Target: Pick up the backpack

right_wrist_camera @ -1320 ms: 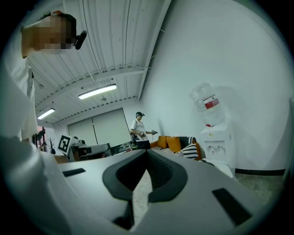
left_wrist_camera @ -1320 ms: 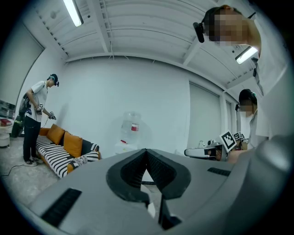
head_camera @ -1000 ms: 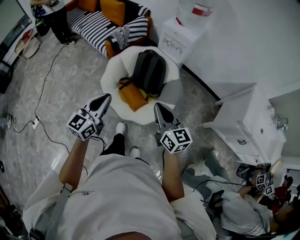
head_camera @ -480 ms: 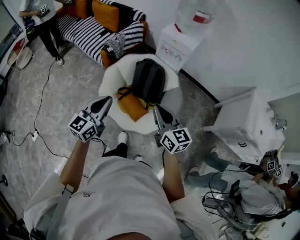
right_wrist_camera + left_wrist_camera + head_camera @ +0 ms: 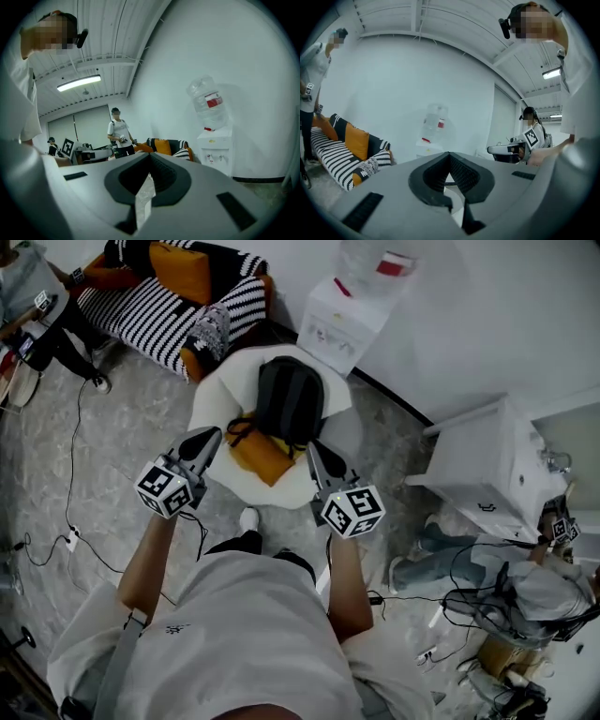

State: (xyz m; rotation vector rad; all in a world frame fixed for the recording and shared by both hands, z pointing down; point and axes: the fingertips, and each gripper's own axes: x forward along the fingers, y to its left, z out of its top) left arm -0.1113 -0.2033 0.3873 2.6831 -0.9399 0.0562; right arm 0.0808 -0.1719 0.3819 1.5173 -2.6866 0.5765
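A black backpack [image 5: 291, 399] stands upright on a round white armchair [image 5: 212, 406], leaning on its backrest, with an orange cushion [image 5: 260, 452] in front of it. My left gripper [image 5: 208, 439] is shut and empty, its tip over the chair's front left edge. My right gripper [image 5: 314, 452] is shut too, its tip just below the backpack's lower right corner, apart from it. The left gripper view shows shut jaws [image 5: 449, 157] and the right gripper view shows shut jaws [image 5: 150, 159]; neither shows the backpack.
A water dispenser [image 5: 339, 315] stands behind the chair against the wall. A striped sofa [image 5: 164, 306] with orange cushions is at the upper left. A white cabinet [image 5: 487, 470] stands at the right. Cables run over the floor. A person [image 5: 28, 310] stands at far left, another crouches at lower right.
Both grippers have moved forward toward the armchair, staying shut. The chair and backpack now lie closer under their tips.
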